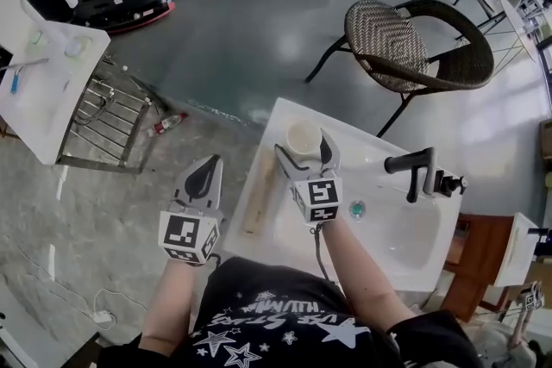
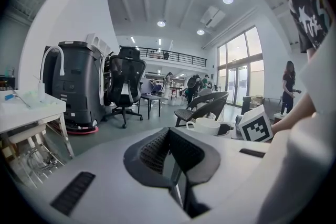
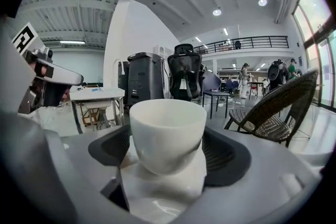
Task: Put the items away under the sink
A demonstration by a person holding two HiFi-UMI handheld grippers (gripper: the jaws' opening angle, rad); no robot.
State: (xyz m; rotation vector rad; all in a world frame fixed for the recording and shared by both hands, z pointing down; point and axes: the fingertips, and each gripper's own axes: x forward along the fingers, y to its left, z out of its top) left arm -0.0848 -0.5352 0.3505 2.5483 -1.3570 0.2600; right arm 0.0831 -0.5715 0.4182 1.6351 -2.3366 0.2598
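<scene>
item: white cup (image 1: 304, 136), on the surface beside the sink basin (image 1: 401, 237). right tool (image 1: 304, 149) closed around it, seemingly gripping. left tool (image 1: 205, 168) pressed together, empty, clear of the basin. step: pickup. next: lift, lower underneath.

From the head view, the sink (image 1: 392, 233) top covers whatever lies beneath it. The right tongs (image 1: 304, 152) hide the near side of the white cup (image 1: 302, 136). A small greenish thing (image 1: 356, 208) in the basin is too small to tell. In the left gripper view the cup's lower part sits behind the left tongs (image 2: 169, 139)
</scene>
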